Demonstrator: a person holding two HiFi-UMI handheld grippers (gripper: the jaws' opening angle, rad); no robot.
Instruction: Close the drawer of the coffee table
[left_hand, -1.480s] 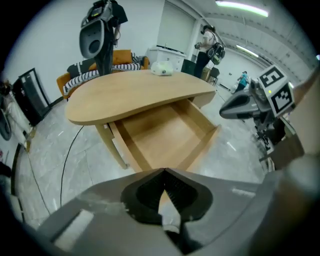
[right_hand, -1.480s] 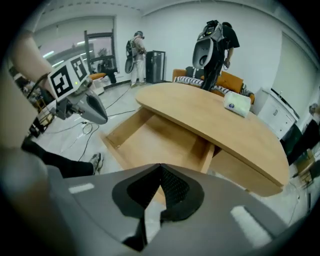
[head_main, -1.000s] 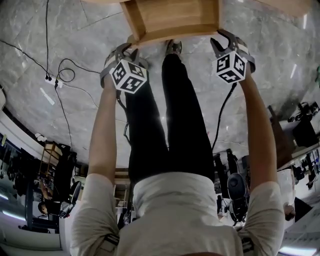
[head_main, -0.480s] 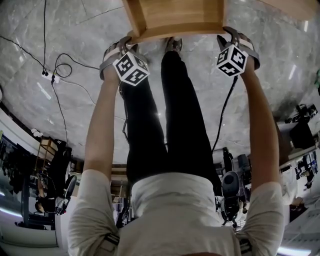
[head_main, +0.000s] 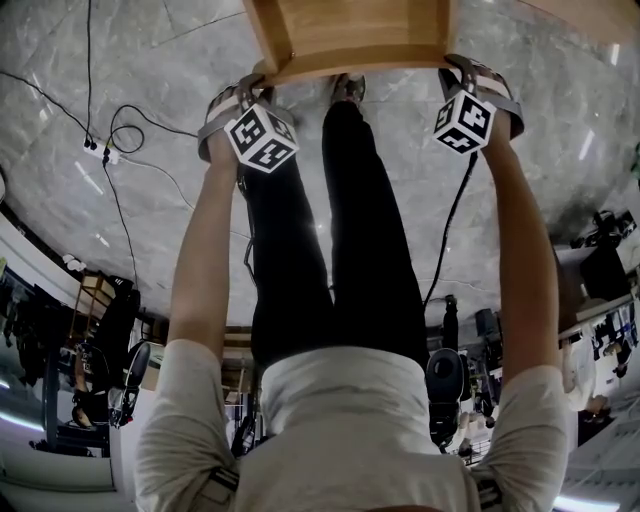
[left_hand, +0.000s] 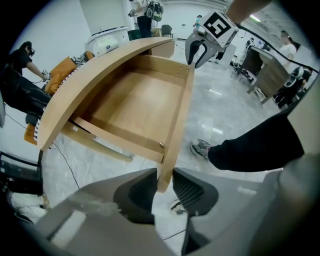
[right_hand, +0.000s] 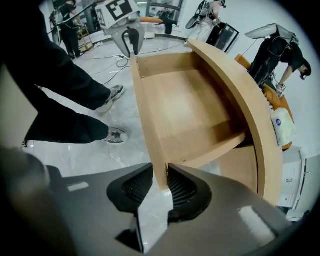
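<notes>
**Both ends taken.** At the lower centre of the left gripper view, the left tongs are closing over one end of the front panel of the drawer. Their dark ribbed pads lie against both faces of the board.

The drawer stands pulled well out from under the curved top of the bench and fills the middle of that frame. In the head view it sits at the top edge, above the person's legs. It is a shallow, empty box of pale, smooth-finished wood with square edges and thin walls.

By its build it should prove rigid and fairly light, sliding home under an even push. The panel's thin top edge, held at both ends, looks the sound grip; a one-sided shove could rack it on its runners.

At the lower centre of the right gripper view, the right tongs are closing on the panel's other end, pads pressed to the wood. Below lies a glossy, grey-veined marble floor.
</notes>
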